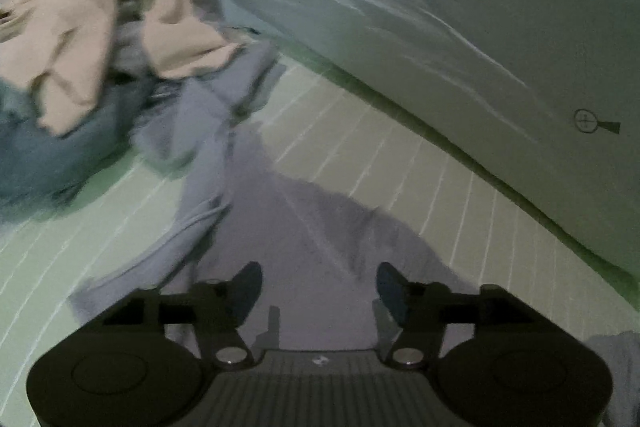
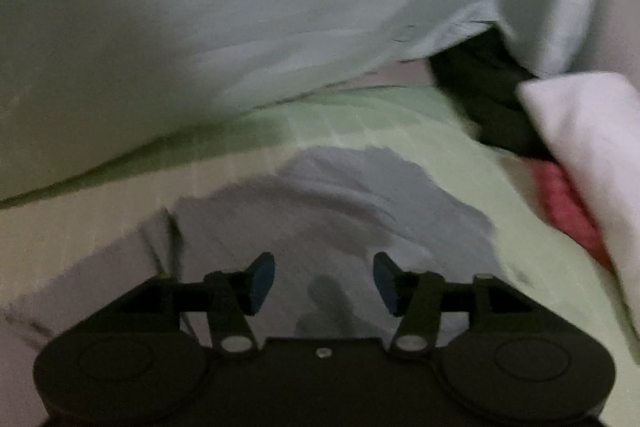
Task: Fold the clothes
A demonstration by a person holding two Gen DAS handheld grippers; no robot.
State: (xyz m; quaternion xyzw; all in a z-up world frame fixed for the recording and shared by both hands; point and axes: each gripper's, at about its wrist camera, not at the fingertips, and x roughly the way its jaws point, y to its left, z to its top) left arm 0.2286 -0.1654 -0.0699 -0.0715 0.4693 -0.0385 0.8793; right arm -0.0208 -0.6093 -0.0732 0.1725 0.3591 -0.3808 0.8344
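Soft matt grey cloth garment on gridded green sheet.

Lavender-grey garment; beige clothes; pale green white-lined sheet; red cloth.

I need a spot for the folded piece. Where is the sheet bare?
Left view: bare striped sheet between the grey garment and the wall; the far left is crowded with a beige and blue pile. Right view: a bare strip between the garment and the white, red and black clothes.
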